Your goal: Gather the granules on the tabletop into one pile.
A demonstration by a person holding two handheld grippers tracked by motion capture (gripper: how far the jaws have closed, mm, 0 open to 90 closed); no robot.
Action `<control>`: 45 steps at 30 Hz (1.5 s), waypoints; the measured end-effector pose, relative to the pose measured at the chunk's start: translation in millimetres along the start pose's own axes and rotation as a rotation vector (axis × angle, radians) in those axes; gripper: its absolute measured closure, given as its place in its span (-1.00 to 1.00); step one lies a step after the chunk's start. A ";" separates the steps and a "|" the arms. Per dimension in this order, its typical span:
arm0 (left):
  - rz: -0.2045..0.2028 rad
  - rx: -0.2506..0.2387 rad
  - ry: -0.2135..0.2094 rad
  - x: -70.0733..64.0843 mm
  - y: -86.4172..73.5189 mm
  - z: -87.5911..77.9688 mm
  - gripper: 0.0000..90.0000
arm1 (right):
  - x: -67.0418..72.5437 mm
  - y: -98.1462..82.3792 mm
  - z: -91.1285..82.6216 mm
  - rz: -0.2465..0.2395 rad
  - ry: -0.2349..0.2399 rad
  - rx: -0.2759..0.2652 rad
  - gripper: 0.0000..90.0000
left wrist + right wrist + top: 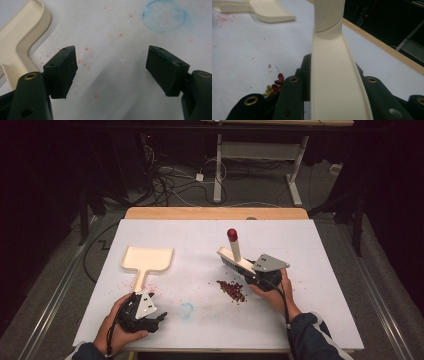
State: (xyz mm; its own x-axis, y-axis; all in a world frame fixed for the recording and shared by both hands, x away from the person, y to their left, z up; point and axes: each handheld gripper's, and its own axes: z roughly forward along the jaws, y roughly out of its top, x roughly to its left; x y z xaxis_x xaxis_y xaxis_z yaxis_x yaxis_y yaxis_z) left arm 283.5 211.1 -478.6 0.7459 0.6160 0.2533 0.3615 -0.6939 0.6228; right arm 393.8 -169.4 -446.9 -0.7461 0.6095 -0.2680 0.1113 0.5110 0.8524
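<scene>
High view: brush [235,255] pinched in right gripper [264,272] jaws beside unswept bean pile [231,290] on desk [310,255]; dustpan [146,262] unheld before spread left gripper [142,309] jaws; sweeping barely begun.

The dustpan [148,259] and brush [235,257] look like smooth cream plastic with a soft sheen, the table [310,250] is covered in matt white paper over a pale wood edge, and the gripper pads [62,71] look dull black rubber.
</scene>
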 end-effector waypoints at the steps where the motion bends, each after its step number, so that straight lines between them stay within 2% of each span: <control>1: 0.001 -0.001 -0.001 -0.2 -0.4 -0.1 -0.46 | -0.4 -2.2 3.8 -0.009 0.016 0.010 0.51; 3: 0.000 0.002 -0.002 -0.6 -1.2 -0.8 -0.46 | -1.3 -7.2 7.0 0.011 0.087 0.001 0.51; 4: -0.001 0.003 -0.001 -0.8 -1.7 -1.2 -0.46 | -0.4 -8.6 6.2 0.009 0.106 -0.001 0.51; 8: -0.001 0.003 0.002 -1.2 -2.8 -2.2 -0.46 | 4.9 -12.9 -4.7 -0.064 0.173 0.008 0.50; 12: -0.004 -0.002 0.004 -1.9 -2.1 -2.5 -0.46 | 8.4 -20.2 -19.5 -0.093 0.234 0.006 0.50; 15: 0.003 0.003 0.005 -1.7 -1.2 -2.4 -0.46 | 8.2 -23.3 -31.0 -0.098 0.245 0.002 0.50; 20: 0.010 0.000 0.005 -1.4 0.7 -1.9 -0.46 | 5.7 -22.2 -42.3 -0.093 0.189 -0.008 0.51; 23: 0.012 -0.002 0.005 -1.3 0.9 -2.1 -0.46 | 3.2 -18.1 -48.8 -0.066 0.165 -0.038 0.51; 27: 0.014 -0.004 0.008 -1.0 0.6 -2.8 -0.46 | 2.7 -12.8 -57.7 -0.023 0.193 -0.089 0.50; 31: 0.012 -0.006 0.008 -1.0 0.0 -3.5 -0.46 | 10.5 -6.3 -63.6 0.004 0.285 -0.139 0.50; 34: 0.012 -0.005 0.008 -0.9 -0.3 -3.5 -0.46 | 20.9 -6.1 -61.2 0.021 0.377 -0.146 0.50; 37: 0.013 -0.006 0.006 -1.2 -0.1 -3.5 -0.46 | 30.5 -11.1 -51.1 0.027 0.464 -0.130 0.50; 40: 0.017 -0.005 0.005 -1.5 -0.1 -3.7 -0.46 | 36.7 -19.7 -36.6 0.039 0.531 -0.096 0.51; 43: 0.017 -0.007 0.004 -1.2 -0.5 -3.9 -0.46 | 35.3 -27.3 -26.7 0.091 0.574 -0.107 0.51; 45: 0.017 -0.007 0.001 -1.1 -0.9 -3.8 -0.46 | 30.8 -27.9 -24.0 0.089 0.556 -0.110 0.51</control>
State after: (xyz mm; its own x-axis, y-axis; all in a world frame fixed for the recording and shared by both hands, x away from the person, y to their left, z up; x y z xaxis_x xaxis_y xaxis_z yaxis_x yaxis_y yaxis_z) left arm 280.2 212.5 -476.6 0.7516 0.6042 0.2648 0.3444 -0.7017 0.6237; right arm 352.0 -179.5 -468.1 -0.9734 0.2218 0.0581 0.1427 0.3878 0.9106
